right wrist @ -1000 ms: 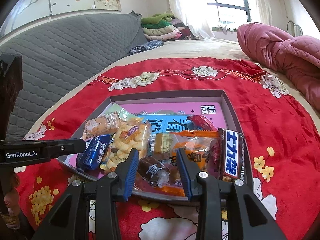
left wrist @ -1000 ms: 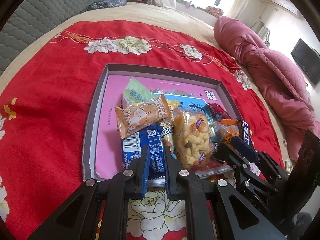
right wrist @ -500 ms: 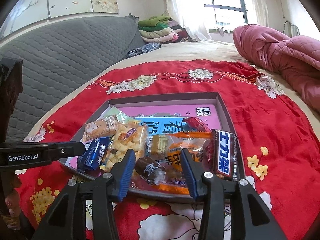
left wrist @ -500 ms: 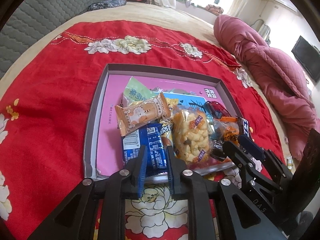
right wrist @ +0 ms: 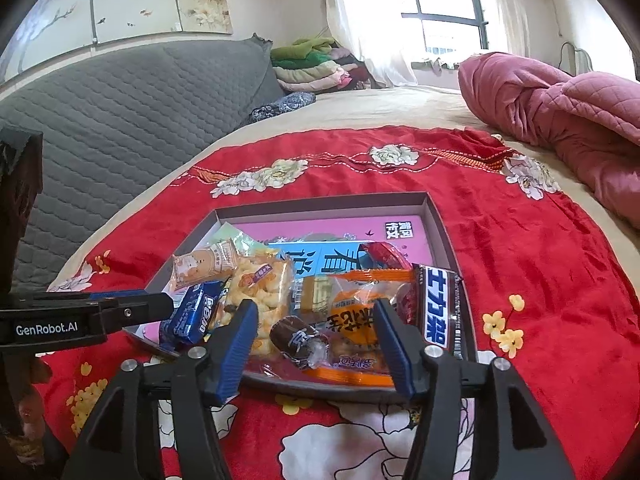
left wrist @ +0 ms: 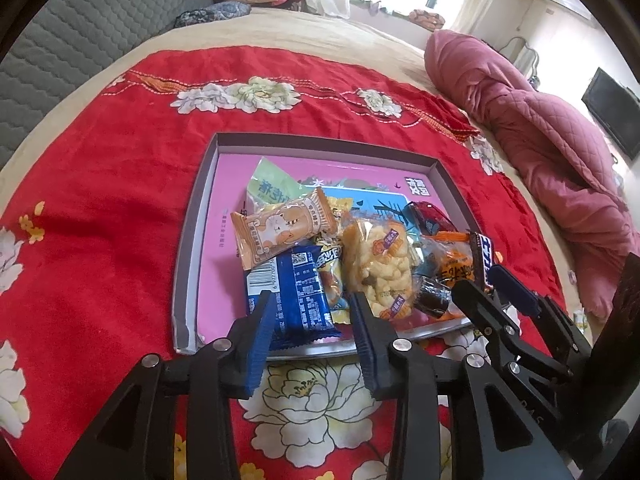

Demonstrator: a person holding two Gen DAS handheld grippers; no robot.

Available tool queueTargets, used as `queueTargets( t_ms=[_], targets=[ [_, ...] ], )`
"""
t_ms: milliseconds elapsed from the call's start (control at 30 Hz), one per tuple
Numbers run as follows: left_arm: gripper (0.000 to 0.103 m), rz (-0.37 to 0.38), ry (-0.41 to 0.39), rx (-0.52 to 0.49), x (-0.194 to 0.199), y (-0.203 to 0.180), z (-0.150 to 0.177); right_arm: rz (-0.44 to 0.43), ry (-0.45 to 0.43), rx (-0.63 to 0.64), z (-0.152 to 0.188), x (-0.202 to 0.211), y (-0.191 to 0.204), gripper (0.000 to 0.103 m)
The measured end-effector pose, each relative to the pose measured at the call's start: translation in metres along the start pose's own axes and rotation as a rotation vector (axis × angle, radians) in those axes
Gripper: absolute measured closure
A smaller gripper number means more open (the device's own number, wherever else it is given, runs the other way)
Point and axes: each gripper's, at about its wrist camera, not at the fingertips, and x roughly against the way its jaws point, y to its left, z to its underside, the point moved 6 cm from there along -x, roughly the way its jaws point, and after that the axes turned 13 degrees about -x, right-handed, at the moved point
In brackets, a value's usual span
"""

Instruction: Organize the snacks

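Shallow grey-walled box lid [left wrist: 188,264] with pink printed floor lies on the red floral blanket [left wrist: 100,200] spread over the bed; all snacks are piled in the lid's near half, its far half bare. Left hand-held gripper [left wrist: 310,308]: a second ago its blue pads were pinched on the near end of the blue biscuit packet [left wrist: 296,288]; now the jaws are opening, the packet's end lies between them on the lid's near rim, and the pads no longer press it. The packet has not shifted relative to the lid. The orange cartoon-print packet [left wrist: 284,232] rests across the blue packet's far end, as before, with the pale green sachet [left wrist: 268,186] behind it. The clear bag of puffed corn snacks [left wrist: 378,268] sits just right of the blue packet. Right hand-held gripper [right wrist: 314,316]: jaws also opening, visibly wider than a second ago, straddling the dark-wrapped candy [right wrist: 298,338] and the orange-printed clear packet [right wrist: 352,320] without pressing either. The dark chocolate bar with white lettering [right wrist: 436,308] lies along the lid's right wall, just beside the right jaw. The red-wrapped snack [right wrist: 382,254] sits behind the orange packet. Pile arrangement unchanged throughout.
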Motion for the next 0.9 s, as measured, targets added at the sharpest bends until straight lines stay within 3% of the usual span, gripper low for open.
queueTargets(
  t_ms=[467,600,900],
  targets=[
    [0.055,-0.013,-0.01,-0.025,0.009,-0.004,0.0,0.022,-0.022,-0.03,-0.002,0.012,-0.005,0.026],
    [0.046,-0.008,-0.008,-0.032,0.01,-0.006,0.001,0.031,-0.032,-0.035,-0.003,0.016,-0.006,0.02],
    [0.039,-0.006,0.002,-0.035,0.013,-0.007,0.004,0.061,-0.034,-0.035,-0.003,0.021,-0.009,0.014]
  ],
)
